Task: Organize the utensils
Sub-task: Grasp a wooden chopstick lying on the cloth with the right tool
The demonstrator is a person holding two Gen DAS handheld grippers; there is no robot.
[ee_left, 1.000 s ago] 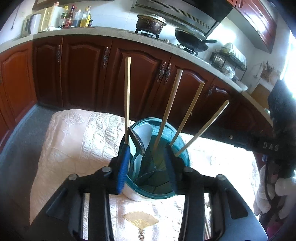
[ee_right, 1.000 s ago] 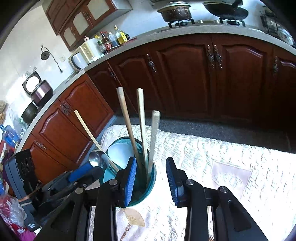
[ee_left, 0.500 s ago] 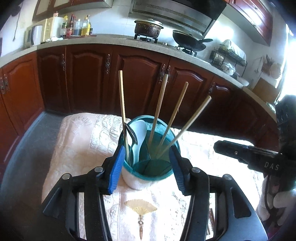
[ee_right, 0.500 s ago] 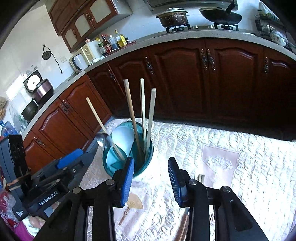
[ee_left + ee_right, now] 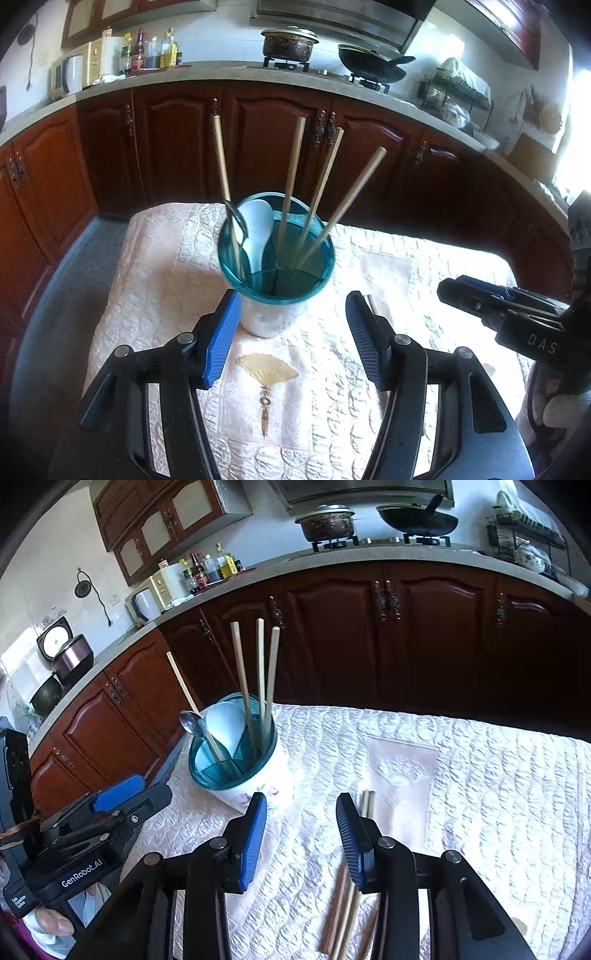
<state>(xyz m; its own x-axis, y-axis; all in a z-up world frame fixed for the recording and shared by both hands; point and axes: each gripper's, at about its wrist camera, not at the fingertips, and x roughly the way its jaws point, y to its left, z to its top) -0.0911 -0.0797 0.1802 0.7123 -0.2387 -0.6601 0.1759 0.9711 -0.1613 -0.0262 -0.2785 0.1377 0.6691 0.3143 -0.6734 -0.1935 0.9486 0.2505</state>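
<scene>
Teal-rimmed utensil holder (image 5: 276, 258) just beyond open left tool (image 5: 290, 334), chopsticks (image 5: 291, 173) upright inside

From my left jaws, I read the white letters "DAS" on the black body of my right gripper (image 5: 541, 334), which sits to the right of these jaws. From my right jaws, I read "GenRobot.AI" in white on the black body of my left gripper (image 5: 83, 871), to the left of these jaws. A smaller label below it is too small to read.
</scene>
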